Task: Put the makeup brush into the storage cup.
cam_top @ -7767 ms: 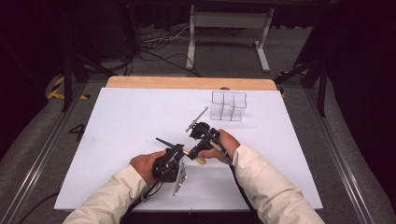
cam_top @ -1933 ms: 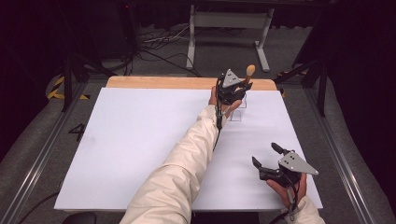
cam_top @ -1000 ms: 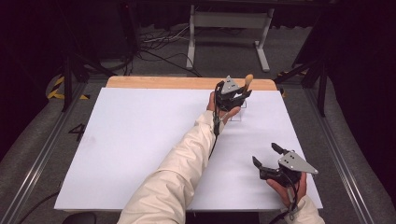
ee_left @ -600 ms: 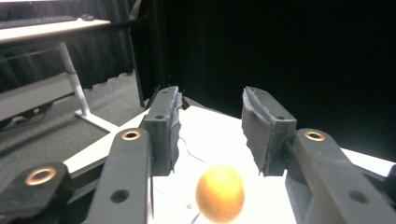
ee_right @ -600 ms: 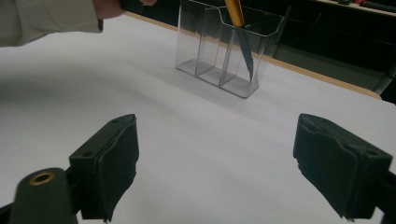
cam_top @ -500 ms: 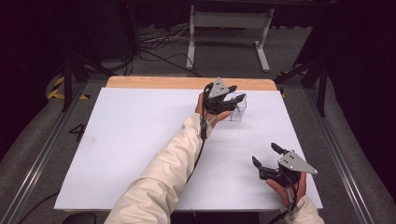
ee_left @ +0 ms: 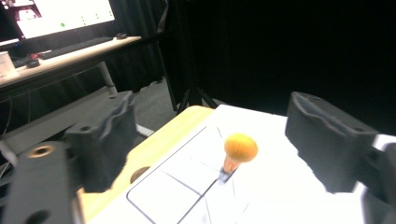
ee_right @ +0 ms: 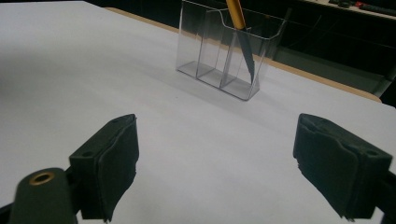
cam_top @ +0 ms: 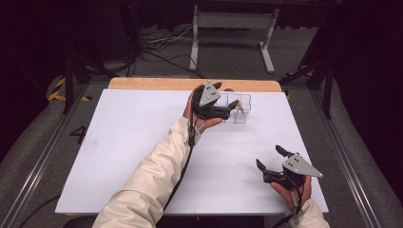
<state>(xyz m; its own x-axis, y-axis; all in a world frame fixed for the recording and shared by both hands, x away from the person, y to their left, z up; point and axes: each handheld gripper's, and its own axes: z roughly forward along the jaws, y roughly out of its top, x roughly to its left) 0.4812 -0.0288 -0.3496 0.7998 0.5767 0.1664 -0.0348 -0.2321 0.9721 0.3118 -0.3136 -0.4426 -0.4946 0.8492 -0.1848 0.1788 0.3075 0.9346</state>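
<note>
Since the frame half a second earlier, the left gripper [cam_top: 231,107] has drawn back slightly from the holder [cam_top: 236,105], jaws spread wide and empty. The knife [ee_right: 243,39] stands blade-down in the holder's end compartment. The right gripper [cam_top: 268,159], well apart from the holder, is wide open and empty. No legible writing.

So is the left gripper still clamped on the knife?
No: the left gripper stands open, jaws wide apart, and the knife stands blade-down in an end compartment of the clear holder.
</note>
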